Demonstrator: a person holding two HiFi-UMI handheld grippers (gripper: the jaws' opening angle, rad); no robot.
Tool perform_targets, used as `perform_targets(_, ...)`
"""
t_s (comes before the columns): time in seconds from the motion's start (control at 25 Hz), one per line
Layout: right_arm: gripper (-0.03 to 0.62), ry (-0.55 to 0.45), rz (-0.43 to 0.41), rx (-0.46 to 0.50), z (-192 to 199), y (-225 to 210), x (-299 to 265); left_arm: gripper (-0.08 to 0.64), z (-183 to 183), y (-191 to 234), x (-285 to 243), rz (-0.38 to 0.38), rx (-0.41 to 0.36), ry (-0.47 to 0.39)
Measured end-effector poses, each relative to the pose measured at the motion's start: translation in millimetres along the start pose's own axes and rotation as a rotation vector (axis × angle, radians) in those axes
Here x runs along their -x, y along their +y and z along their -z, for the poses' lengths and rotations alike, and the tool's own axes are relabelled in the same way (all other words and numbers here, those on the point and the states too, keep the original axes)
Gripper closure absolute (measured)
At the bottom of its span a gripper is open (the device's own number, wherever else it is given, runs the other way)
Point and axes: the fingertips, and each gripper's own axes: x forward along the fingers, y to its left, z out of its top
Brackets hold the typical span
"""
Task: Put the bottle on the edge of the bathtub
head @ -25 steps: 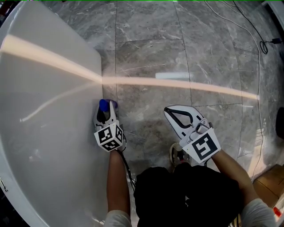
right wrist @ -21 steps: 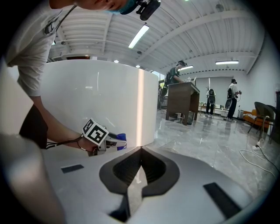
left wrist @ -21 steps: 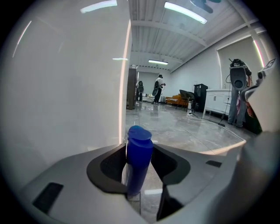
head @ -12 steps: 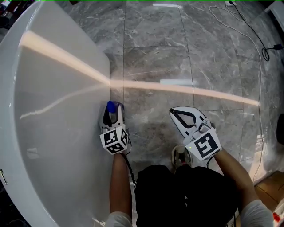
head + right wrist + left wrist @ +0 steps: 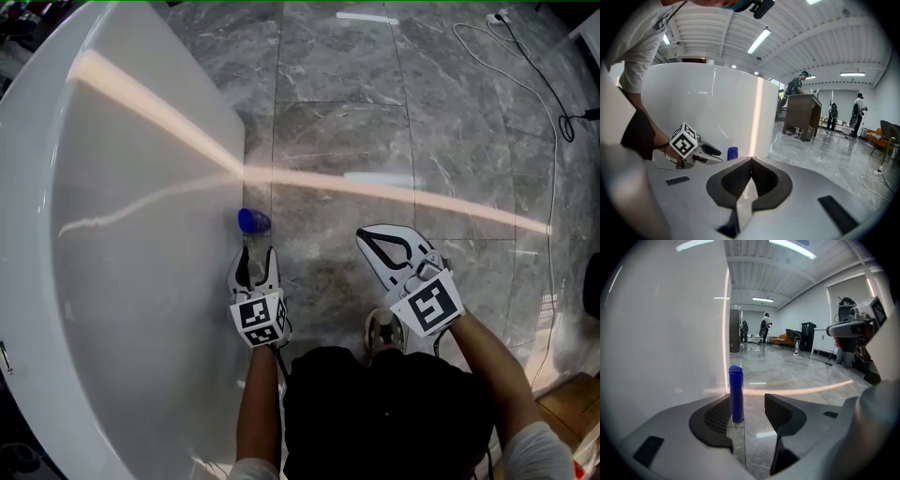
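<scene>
Bathtub (image 5: 141, 234) fills the left of the head view, its white outer wall running down the frame. The bottle (image 5: 253, 222) is just right of that wall at centre-left: blue, slim, upright, standing on the floor (image 5: 394, 131) at the foot of the tub, touching the wall or just beside it, can't tell which. The left hand-held gripper (image 5: 256, 255) is right below the bottle in the frame. Its jaws have just been opening and now stand wide, with the bottle between them out near the tips. The bottle is close against the left pad and well clear of the right one, and no pad is pressing, so it has hold of nothing. The main risk is the pull-back. With so little gap on the left pad, any sideways drift or roll of the gripper as it backs out could clip the bottle. It is tall and narrow on glossy stone, so it would likely tip against the tub or fall right and roll across the floor. Lifting the jaws before they clear the cap could also knock it over from the top. A second risk is placement: the bottle sits on the floor beside the tub, not up on a rim, so if the rim is meant this spot may not count. The right hand-held gripper (image 5: 364, 236) is at centre-right over the floor, jaws shut together, empty and well apart from the bottle. It adds little danger unless it swings left.
</scene>
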Motion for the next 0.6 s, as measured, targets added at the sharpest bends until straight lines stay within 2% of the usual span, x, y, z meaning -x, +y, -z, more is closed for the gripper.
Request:
perform_targets(0.16,0.586,-0.026,-0.009,0.035,-15,4,-10,0.351,-5,-11,23,0.006,-0.067,-0.002)
perform_targets(0.44,0.588,-0.004,-0.064,0.093,-58,-7,-20,0.351,-50,-15,57,0.018,0.010,0.025)
perform_targets(0.48,0.588,0.008,-0.072,0.095,-67,-10,-16,0.364,-62,-17,64,0.027,0.015,0.030)
perform_targets(0.52,0.588,0.016,-0.078,0.100,-77,-12,-12,0.407,-75,-19,72,0.035,0.018,0.032)
perform_targets(0.6,0.588,0.017,-0.093,0.122,-102,-10,-5,0.528,-98,-22,90,0.037,0.030,0.030)
